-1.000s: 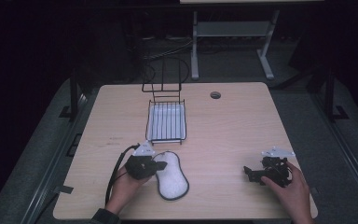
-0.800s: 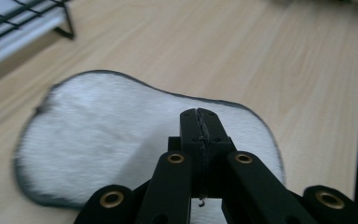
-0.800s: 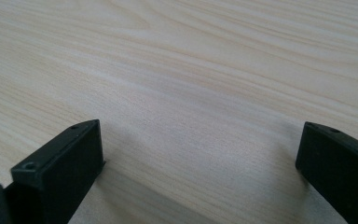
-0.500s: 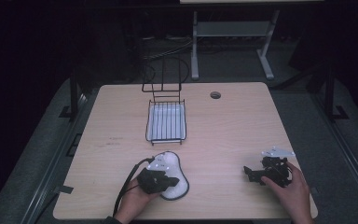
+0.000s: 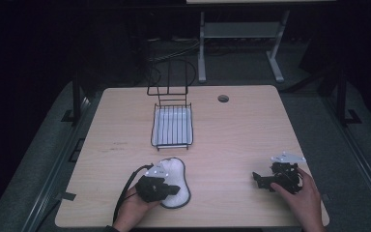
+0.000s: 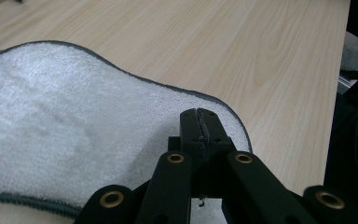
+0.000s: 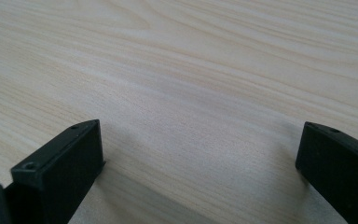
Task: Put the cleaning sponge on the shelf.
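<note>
A white terry cloth (image 5: 175,170) with a dark hem lies flat on the wooden table (image 5: 232,130), near its front edge. My left gripper (image 5: 168,189) rests over the cloth's near part, pointing right. In the left gripper view the cloth (image 6: 74,116) spreads out to the left under the left gripper (image 6: 200,117), whose jaws are pressed together with nothing visible between them. My right gripper (image 5: 257,178) sits low over bare wood at the front right, pointing left. In the right gripper view the right gripper (image 7: 200,144) stands wide open over bare wood.
A black wire rack (image 5: 172,126) with an upright wire back stands at the table's middle rear, and something white lies under its grid. A round cable hole (image 5: 223,98) sits at the back. The surroundings are dark, and a metal stand (image 5: 236,29) lies beyond the table.
My left hand has moved right, from the cloth's left edge onto the cloth, jaws staying shut. The right hand and the cloth have kept still.
</note>
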Demonstrator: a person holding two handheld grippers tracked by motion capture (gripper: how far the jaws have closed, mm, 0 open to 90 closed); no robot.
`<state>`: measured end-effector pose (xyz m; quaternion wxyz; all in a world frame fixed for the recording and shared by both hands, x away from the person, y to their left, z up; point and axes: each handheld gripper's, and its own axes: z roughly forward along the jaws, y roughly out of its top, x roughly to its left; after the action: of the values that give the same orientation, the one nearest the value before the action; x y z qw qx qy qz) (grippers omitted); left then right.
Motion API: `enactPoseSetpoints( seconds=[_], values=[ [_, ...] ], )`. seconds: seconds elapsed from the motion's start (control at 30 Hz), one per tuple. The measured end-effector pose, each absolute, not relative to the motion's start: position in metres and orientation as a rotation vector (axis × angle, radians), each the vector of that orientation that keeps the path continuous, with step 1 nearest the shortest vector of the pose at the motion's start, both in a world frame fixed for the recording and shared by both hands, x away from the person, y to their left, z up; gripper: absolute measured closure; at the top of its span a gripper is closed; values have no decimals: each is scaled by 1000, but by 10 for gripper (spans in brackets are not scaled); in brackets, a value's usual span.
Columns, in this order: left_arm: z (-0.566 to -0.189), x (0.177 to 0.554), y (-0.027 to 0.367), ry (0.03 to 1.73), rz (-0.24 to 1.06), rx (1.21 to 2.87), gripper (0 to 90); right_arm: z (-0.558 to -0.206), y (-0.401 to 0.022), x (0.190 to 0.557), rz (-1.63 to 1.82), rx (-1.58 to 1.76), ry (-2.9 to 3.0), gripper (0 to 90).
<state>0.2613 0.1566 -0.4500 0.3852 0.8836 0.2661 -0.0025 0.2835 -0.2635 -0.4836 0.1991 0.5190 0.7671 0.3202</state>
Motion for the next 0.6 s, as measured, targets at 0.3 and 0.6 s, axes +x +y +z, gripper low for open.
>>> enactPoseSetpoints(
  seconds=[0.3, 0.6],
  values=[
    [-449, 257, 168, 705, 3, 2253, 897, -484, -264, 283, 895, 1451, 2145, 2],
    [-447, 254, 189, 762, 30, 2247, 897, -484, -264, 283, 895, 1451, 2146, 2]
  ],
)
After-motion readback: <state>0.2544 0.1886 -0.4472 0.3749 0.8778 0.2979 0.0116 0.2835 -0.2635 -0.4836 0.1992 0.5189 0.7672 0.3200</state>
